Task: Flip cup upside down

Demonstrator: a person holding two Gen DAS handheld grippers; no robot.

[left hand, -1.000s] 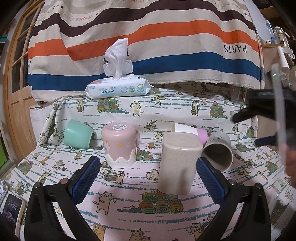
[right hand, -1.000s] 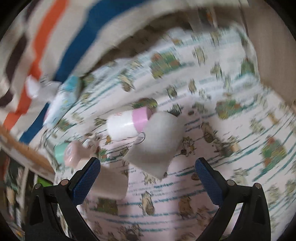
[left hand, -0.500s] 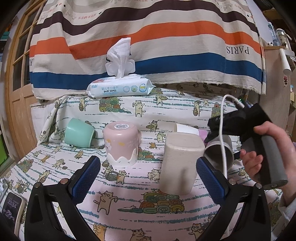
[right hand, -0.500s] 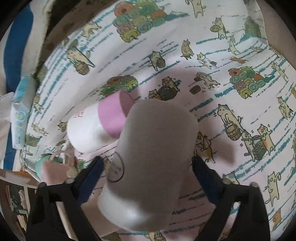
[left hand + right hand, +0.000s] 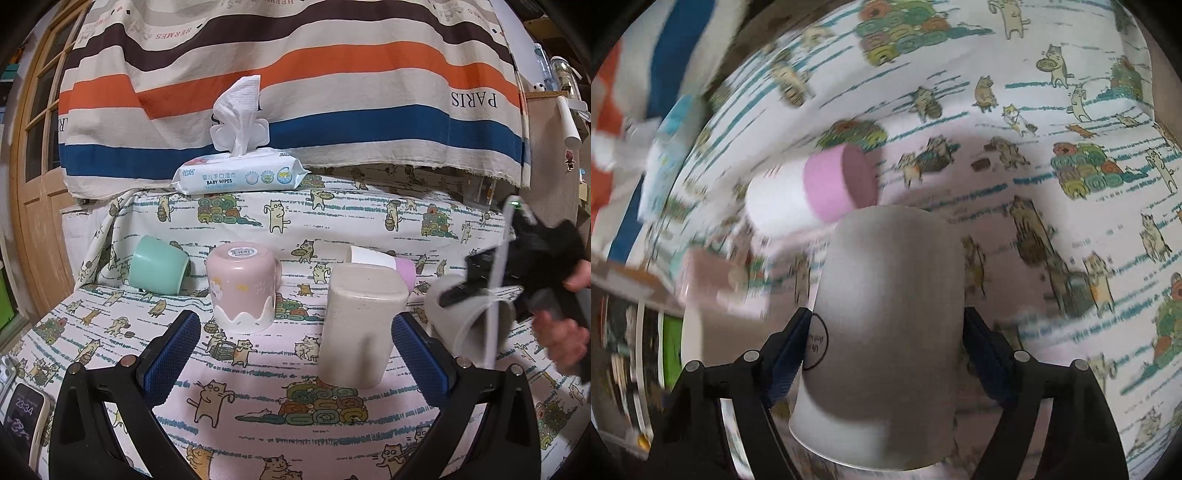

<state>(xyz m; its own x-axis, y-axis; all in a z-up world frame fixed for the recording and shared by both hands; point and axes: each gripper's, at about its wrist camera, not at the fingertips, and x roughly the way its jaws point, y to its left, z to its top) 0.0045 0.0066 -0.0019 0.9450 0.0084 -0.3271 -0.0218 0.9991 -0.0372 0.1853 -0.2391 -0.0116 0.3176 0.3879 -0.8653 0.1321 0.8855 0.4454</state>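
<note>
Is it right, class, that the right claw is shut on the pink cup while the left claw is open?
Not quite: the right claw is shut on the grey cup, as the right wrist view shows. The pink cup stands untouched, and the left claw is open.

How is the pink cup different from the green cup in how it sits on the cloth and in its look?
The pink cup stands upside down, base up with a label on it; the green cup lies on its side. The pink cup has a wavy white band at its rim; the green cup is plain. Both rest on the cat-print cloth, untouched by either gripper.
</note>
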